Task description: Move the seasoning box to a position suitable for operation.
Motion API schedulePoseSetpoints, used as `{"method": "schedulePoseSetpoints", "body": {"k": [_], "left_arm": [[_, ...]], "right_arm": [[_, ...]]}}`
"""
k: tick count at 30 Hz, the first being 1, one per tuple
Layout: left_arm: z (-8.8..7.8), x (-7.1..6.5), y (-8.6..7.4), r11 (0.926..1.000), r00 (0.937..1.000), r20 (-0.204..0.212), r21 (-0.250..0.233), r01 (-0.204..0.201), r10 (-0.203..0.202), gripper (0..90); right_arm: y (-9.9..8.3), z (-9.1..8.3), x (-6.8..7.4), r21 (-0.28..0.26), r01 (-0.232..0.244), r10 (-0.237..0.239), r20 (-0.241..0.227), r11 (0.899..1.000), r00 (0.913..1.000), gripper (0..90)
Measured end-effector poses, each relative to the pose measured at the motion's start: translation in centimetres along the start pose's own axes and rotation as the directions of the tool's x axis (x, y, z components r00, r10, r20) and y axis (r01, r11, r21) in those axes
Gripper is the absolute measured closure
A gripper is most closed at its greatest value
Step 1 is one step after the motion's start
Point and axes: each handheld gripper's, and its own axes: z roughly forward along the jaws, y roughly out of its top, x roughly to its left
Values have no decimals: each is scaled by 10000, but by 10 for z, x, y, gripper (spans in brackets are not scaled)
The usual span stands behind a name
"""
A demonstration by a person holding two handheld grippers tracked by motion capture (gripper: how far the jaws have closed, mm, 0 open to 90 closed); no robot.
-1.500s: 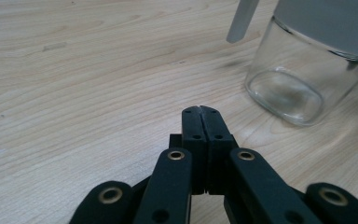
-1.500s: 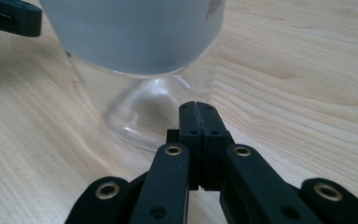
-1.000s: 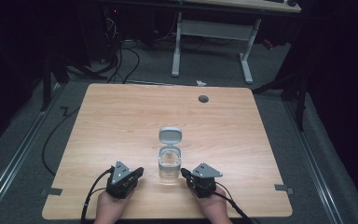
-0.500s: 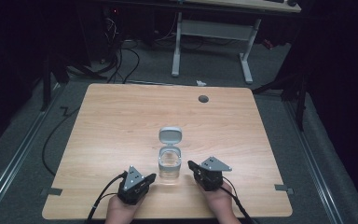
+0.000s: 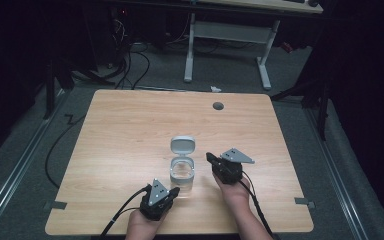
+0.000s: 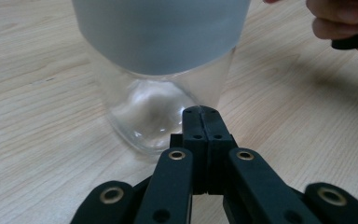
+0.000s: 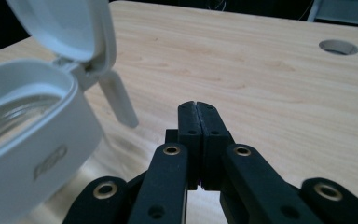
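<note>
A clear glass jar (image 5: 182, 175) with a grey-white collar stands upright near the front middle of the wooden table (image 5: 130, 130). Its hinged lid (image 5: 183, 145) is flipped up and back. My left gripper (image 5: 174, 191) is shut and empty, its tips close to the jar's glass base (image 6: 154, 116). My right gripper (image 5: 210, 158) is shut with nothing in it, raised beside the jar's right side, level with the collar (image 7: 32, 140) and the open lid (image 7: 65, 32).
A round cable hole (image 5: 218, 106) sits near the table's far right edge. Another desk's white legs (image 5: 265, 65) stand on the floor behind. Cables trail on the floor at the left (image 5: 60, 145). The person's right hand (image 6: 340, 23) is seen past the jar.
My left gripper has slid right along the front edge up to the jar's base. My right gripper has risen and moved farther back beside the jar's collar.
</note>
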Motion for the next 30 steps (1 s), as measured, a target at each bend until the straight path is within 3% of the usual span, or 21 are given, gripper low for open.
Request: {"method": "schedulePoseSetpoints", "body": {"k": [15, 30], "left_arm": [[8, -5, -2, 10000, 9999, 104, 73, 14, -15, 900], [7, -4, 0, 9999, 9996, 237, -22, 158, -157, 900]], "right_arm": [[41, 21, 6, -436, 148, -150, -38, 9989, 9999, 893], [58, 25, 19, -730, 335, -361, -341, 9968, 9988, 894]]}}
